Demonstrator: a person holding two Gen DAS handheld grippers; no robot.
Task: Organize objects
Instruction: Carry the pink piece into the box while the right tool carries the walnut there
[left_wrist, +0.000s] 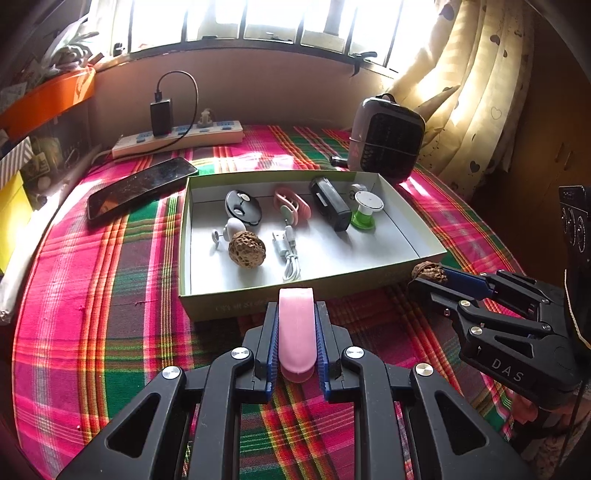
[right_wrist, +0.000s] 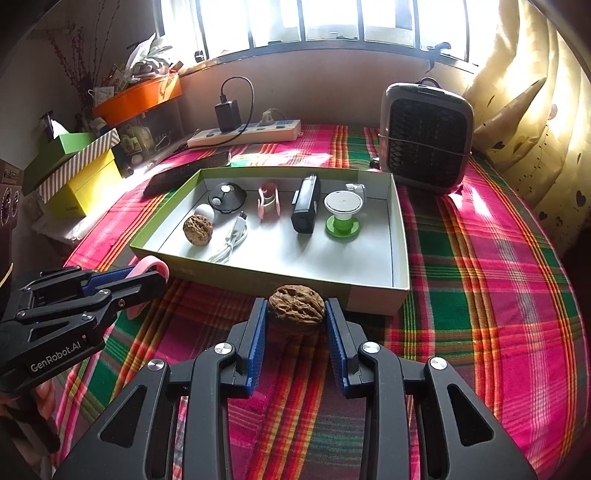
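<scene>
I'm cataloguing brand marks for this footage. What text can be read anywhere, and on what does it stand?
"GenRobot.AI": side of the left gripper, seen from the right wrist view.
"DAS": side of the right gripper, seen from the left wrist view.
Faint print on the front wall of the box: too blurred to read.

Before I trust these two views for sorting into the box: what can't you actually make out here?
- Pink clip in the left gripper: its rear end, hidden between the pads, left wrist view.
- Phone: mostly hidden behind the box wall, right wrist view.
- Print on the box's front wall: too faint, both views.
- Held walnut: underside unseen; right gripper covers its sides.
</scene>
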